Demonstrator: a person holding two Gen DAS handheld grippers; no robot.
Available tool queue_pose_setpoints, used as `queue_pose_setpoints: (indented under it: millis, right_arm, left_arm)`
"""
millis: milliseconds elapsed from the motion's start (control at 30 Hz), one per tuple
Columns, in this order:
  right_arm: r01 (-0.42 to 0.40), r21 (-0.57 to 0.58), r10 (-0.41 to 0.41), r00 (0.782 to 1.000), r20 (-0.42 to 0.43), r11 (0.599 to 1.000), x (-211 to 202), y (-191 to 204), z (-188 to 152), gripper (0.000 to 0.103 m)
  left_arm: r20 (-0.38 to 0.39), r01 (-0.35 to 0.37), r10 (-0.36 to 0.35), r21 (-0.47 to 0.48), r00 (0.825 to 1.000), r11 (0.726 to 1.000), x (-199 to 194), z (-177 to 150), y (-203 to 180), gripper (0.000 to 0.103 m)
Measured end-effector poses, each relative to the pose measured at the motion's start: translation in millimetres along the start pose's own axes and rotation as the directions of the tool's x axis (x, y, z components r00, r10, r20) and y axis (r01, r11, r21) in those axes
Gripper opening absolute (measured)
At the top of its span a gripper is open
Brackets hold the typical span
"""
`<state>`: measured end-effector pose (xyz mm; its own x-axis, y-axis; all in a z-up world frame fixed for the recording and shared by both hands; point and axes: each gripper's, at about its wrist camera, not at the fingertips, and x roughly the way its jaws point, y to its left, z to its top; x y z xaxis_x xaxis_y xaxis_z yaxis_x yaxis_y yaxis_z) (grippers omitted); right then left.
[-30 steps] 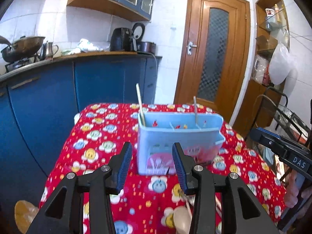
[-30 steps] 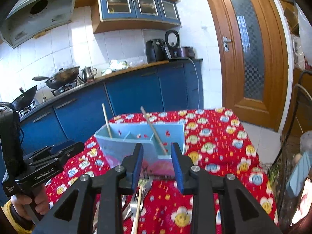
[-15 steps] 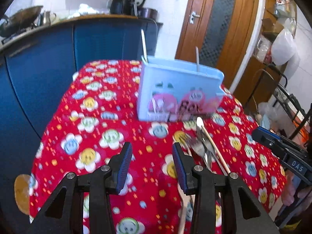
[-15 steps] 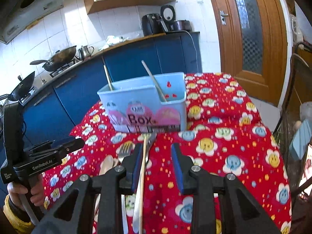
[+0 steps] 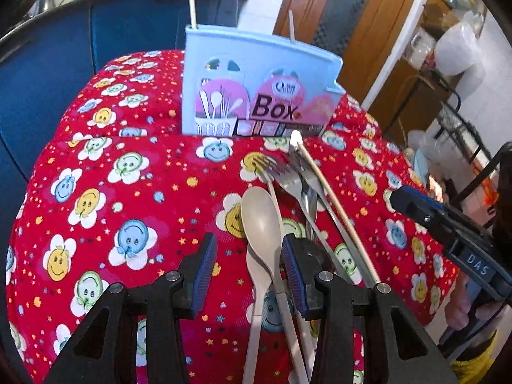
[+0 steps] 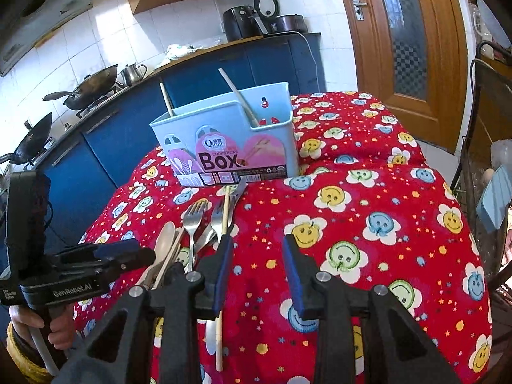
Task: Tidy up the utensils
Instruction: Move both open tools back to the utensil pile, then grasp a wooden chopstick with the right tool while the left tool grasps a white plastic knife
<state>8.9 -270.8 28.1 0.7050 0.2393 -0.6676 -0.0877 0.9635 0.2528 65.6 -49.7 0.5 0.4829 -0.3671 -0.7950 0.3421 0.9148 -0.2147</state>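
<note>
A light blue utensil box (image 5: 256, 96) (image 6: 230, 140) stands at the far side of the red flowered tablecloth (image 5: 128, 192), with a chopstick and a straw-like stick upright in it. In front of it lie a beige spoon (image 5: 260, 220) (image 6: 164, 243), metal forks (image 5: 288, 179) (image 6: 192, 220) and a wooden chopstick (image 5: 332, 204) (image 6: 225, 211). My left gripper (image 5: 248, 272) hovers open over the spoon's handle, which lies below the gap near the right finger. My right gripper (image 6: 259, 272) is open over bare cloth, just right of the pile; the chopstick runs under its left finger.
Blue kitchen cabinets (image 6: 96, 147) with woks (image 6: 92, 83) stand behind and left of the table. A wooden door (image 6: 403, 32) is at the back right. A wire rack (image 6: 489, 147) stands close to the table's right edge. The cloth falls away at the table's edges.
Both grippers have sunk and tipped down toward the table. The box has moved up in both views, and the loose utensils have come into view under the fingers.
</note>
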Motion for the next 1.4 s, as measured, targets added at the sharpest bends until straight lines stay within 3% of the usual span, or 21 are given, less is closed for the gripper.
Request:
queue_pose_setpoints:
  millis: [167, 267, 500, 1133, 1400]
  right_arm:
    - [-0.004, 0.001, 0.004, 1.000, -0.012, 1.000, 2.2, -0.8, -2.1, 0.035]
    - [-0.006, 0.001, 0.006, 1.000, -0.016, 1.000, 3.2, -0.8, -3.0, 0.035]
    - [-0.011, -0.007, 0.011, 1.000, -0.029, 1.000, 7.1, 1.2, -3.8, 0.035]
    - [-0.058, -0.044, 0.050, 0.983, -0.179, 0.997, 48.3, 20.3, 2.2, 0.034]
    - [-0.076, -0.060, 0.061, 0.971, -0.230, 0.995, 62.6, 24.3, 9.5, 0.016]
  left_arm:
    - [-0.019, 0.006, -0.006, -0.010, 1.000, 1.000, 9.6, 0.7, 1.9, 0.043]
    - [-0.021, 0.034, -0.035, -0.029, 0.999, 0.999, 11.3, 2.2, 4.9, 0.020]
    - [-0.008, 0.087, -0.088, -0.051, 0.996, 0.995, 8.0, 1.6, 8.2, 0.006]
    - [0.101, 0.126, -0.109, -0.185, 0.989, 0.975, -15.7, 5.2, 47.8, 0.005]
    - [0.105, 0.133, -0.115, -0.191, 0.988, 0.972, -16.2, 5.0, 51.0, 0.005]
